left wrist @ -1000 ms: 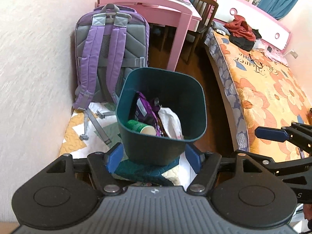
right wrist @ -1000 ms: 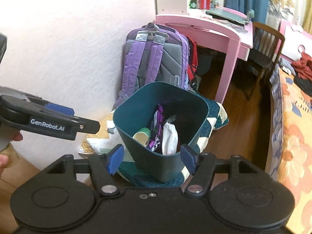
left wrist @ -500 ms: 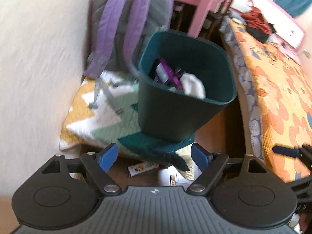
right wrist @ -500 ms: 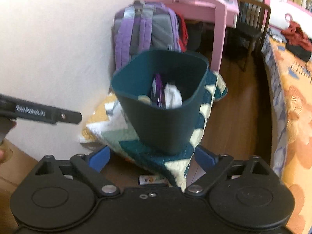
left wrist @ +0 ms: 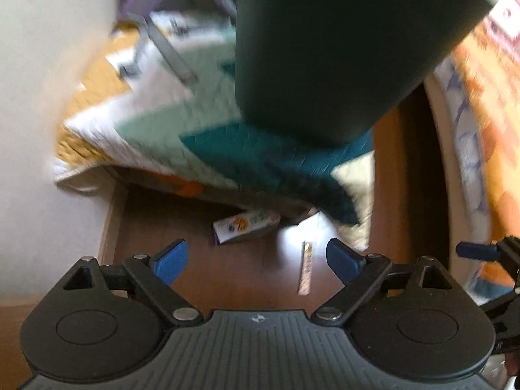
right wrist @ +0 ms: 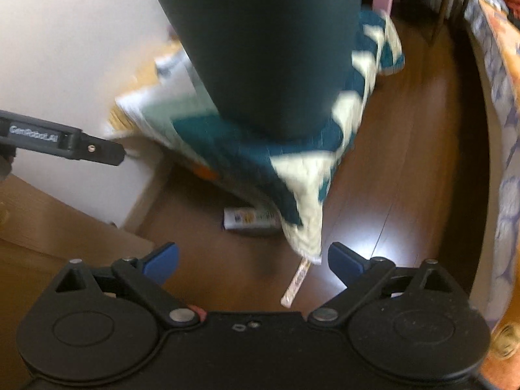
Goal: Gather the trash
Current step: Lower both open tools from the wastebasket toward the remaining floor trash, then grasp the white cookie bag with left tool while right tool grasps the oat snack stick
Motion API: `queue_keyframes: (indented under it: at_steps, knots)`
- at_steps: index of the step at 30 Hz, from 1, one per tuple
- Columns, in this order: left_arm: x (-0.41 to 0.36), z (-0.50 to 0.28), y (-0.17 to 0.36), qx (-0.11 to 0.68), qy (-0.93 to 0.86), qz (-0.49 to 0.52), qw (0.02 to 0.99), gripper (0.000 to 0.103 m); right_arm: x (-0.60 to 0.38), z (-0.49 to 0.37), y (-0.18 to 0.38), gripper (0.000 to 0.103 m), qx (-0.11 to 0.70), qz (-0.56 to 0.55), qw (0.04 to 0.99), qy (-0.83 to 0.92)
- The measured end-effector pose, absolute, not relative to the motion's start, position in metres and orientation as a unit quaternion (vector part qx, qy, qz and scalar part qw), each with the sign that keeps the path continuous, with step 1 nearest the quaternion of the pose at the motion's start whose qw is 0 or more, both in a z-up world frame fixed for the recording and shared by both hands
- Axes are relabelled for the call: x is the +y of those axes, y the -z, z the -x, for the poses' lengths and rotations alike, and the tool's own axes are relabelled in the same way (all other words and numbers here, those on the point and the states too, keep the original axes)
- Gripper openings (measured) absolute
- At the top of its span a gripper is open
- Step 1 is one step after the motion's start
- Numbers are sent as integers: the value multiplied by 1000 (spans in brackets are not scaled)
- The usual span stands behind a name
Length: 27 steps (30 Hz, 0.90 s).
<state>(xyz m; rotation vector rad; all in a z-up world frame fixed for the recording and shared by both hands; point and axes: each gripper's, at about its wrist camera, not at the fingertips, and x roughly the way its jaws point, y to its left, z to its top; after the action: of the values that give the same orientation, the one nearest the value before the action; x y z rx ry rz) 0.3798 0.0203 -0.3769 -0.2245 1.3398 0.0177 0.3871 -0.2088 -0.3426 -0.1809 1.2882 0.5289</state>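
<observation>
Your left gripper (left wrist: 256,258) points down at the wood floor (left wrist: 208,260). Its jaws have just been opening and now stand spread wide w/ nothing between the pads but bare floor. From left to right in the left wrist view: white wall (left wrist: 35,97), then a quilt (left wrist: 182,120) in white, mint, teal and mustard that hangs over an edge, then the dark green bin (left wrist: 328,42) standing on the quilt, seen from low down so its inside is hidden. Right of that is a bed (left wrist: 481,130) w/ an orange floral cover.

The trash lies on the floor below the quilt's hanging edge: a small carton (left wrist: 242,226) on its side, half tucked under the quilt, and to its right a thin wrapper strip (left wrist: 305,268), near the right finger of the left gripper. The pic is blurred, so the print on both is unreadable.

Your right gripper (right wrist: 252,260) also points down; its jaws have just been opening too, are spread wide and hold nothing. In its view the carton (right wrist: 250,217) sits ahead, between the fingers' lines but well beyond them, and the strip (right wrist: 295,282) pokes out from under the quilt corner (right wrist: 305,237), a bit right of centre. Neither gripper touches any trash.
</observation>
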Motion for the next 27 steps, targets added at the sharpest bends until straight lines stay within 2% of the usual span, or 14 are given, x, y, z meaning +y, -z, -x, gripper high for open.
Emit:
queue_keyframes:
  at_steps: [9,14,19,27]
  knots:
    - [2,-401,553,638,42,61,766,93,-217,-398,526,95,648,68,737,-179]
    - [-12,-405,639,636,69,4,769,93,-217,-400,612,93,657,70,732,-165]
    - [-22,-408,701,619,107,-53,776,93,-221,-397,690,88,672,77,722,-144]
    - [-26,-429,770,594,139,-111,784,93,-222,-394,762,88,692,63,704,-147]
